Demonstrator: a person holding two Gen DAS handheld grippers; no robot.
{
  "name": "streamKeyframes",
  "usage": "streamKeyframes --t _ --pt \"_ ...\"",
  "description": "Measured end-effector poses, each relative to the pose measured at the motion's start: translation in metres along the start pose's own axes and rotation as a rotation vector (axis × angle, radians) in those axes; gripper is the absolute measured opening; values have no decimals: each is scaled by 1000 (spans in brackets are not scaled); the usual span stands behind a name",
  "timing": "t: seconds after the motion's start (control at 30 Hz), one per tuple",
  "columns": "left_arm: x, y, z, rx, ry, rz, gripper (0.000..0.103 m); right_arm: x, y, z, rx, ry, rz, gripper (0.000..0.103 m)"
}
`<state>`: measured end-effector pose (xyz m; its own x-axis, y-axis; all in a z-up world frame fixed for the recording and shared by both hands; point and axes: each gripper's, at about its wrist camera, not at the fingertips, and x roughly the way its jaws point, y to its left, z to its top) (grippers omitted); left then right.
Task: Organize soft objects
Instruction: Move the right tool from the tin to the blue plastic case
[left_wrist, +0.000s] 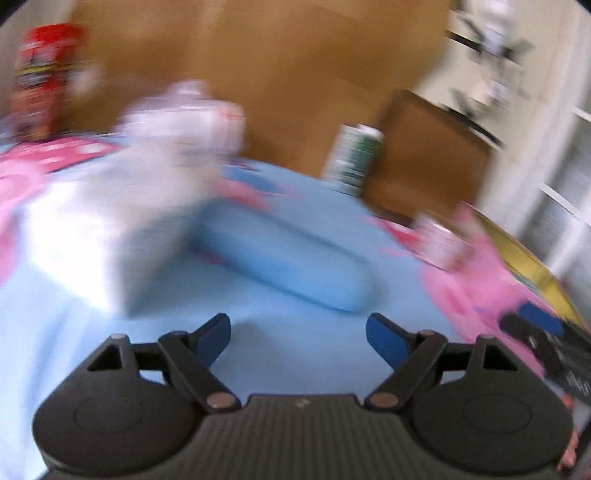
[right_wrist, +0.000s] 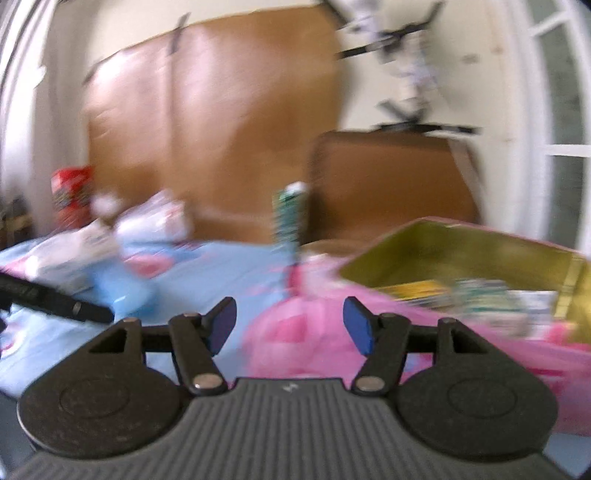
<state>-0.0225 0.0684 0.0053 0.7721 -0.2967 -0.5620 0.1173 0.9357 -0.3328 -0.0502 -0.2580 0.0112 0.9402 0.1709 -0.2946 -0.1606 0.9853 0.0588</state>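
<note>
Both views are motion-blurred. My left gripper (left_wrist: 298, 334) is open and empty above a light blue bedsheet (left_wrist: 258, 332). A blue rolled soft object (left_wrist: 291, 258) lies just ahead of it. A white and pale blue soft pile (left_wrist: 110, 221) lies to its left. A pink soft item (left_wrist: 476, 273) lies to its right. My right gripper (right_wrist: 290, 325) is open and empty, just over the pink soft item (right_wrist: 295, 339). The other gripper (left_wrist: 546, 343) shows at the right edge of the left wrist view.
A yellow-green open box (right_wrist: 461, 251) with packets inside stands at the right. A green and white can (left_wrist: 352, 158) and a red package (left_wrist: 44, 85) stand at the far edge. Brown cardboard (right_wrist: 221, 129) lines the wall behind.
</note>
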Motion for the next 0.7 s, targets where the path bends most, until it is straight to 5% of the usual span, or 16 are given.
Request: streamKeyframes --t 0.13,0.47,0.6,0.7 --pt "-7 26 2 -14 -58 131 85 27 33 4 -24 71 120 66" --pt "-3 19 1 5 -75 139 87 108 103 23 -166 162 320 75" --pt "-2 18 0 13 -72 146 88 131 113 22 -157 269 373 66" --pt "0 14 0 31 -63 156 90 122 111 19 -145 263 359 64"
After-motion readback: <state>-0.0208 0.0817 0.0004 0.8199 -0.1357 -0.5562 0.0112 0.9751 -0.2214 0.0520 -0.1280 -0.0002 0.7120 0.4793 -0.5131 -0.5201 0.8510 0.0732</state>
